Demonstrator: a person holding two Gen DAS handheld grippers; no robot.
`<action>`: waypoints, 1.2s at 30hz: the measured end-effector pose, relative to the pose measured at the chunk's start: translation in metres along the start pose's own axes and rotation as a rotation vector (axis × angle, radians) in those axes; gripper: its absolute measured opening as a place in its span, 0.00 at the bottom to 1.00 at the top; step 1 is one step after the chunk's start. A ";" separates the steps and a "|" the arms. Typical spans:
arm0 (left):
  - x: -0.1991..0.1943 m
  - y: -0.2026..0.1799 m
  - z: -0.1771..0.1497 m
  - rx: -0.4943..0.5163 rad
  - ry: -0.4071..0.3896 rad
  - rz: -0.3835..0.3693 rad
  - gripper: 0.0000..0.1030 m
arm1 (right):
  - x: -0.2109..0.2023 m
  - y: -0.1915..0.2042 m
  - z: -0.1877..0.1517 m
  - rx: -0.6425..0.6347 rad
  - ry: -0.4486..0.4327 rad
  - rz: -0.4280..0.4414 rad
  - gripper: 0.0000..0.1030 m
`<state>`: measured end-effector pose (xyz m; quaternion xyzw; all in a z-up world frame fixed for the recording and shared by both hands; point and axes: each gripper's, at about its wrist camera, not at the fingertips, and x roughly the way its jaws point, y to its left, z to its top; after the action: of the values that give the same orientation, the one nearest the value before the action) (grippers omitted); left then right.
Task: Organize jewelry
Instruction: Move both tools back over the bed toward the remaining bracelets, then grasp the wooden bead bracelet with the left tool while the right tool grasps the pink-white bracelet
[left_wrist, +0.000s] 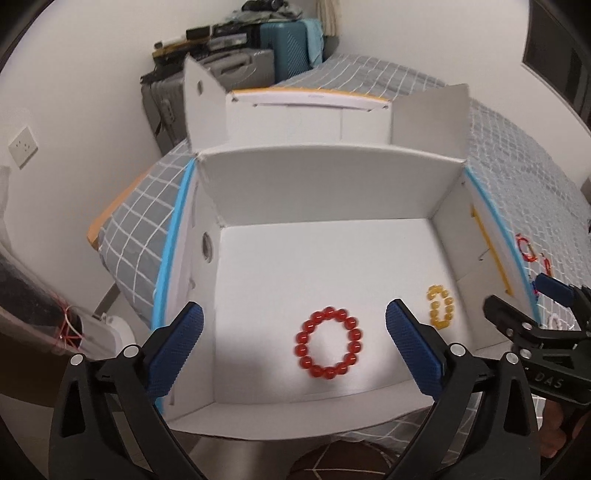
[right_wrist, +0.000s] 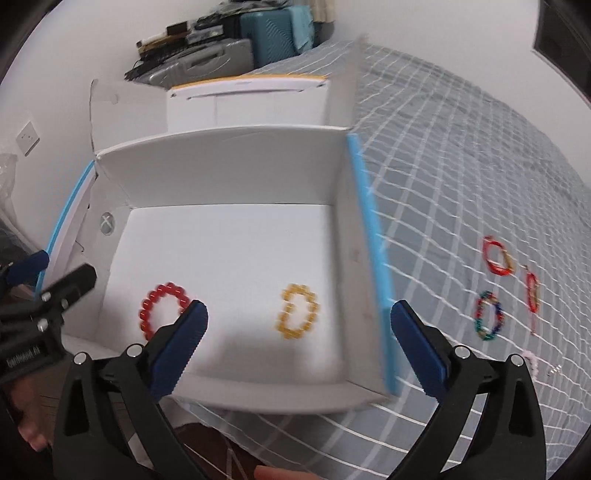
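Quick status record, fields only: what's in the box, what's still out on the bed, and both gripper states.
box: white cardboard box, open, on the grey checked bedspread
in box: red bead bracelet; yellow bead bracelet, lying apart
still on bed: red cord bracelet, multicolour bead bracelet, thin red piece, pale pink piece
left gripper: open, empty, above the box
right gripper: open, empty, above the box's right side

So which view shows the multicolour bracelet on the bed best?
The right wrist view: the multicolour bracelet lies whole on the checked bedspread, right of the box. In the left wrist view the right gripper and box wall hide nearly all of it.
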<state>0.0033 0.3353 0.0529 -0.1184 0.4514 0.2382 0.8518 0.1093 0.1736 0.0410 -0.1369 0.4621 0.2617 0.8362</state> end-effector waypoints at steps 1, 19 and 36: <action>-0.004 -0.007 0.000 0.011 -0.015 -0.003 0.94 | -0.005 -0.008 -0.003 0.008 -0.009 -0.010 0.93; -0.044 -0.221 -0.008 0.259 -0.148 -0.225 0.94 | -0.081 -0.223 -0.072 0.234 -0.115 -0.236 0.93; 0.052 -0.350 -0.059 0.439 -0.120 -0.197 0.94 | -0.010 -0.318 -0.136 0.409 -0.010 -0.235 0.93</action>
<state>0.1654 0.0262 -0.0276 0.0405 0.4272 0.0569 0.9014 0.1891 -0.1562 -0.0276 -0.0159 0.4821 0.0642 0.8736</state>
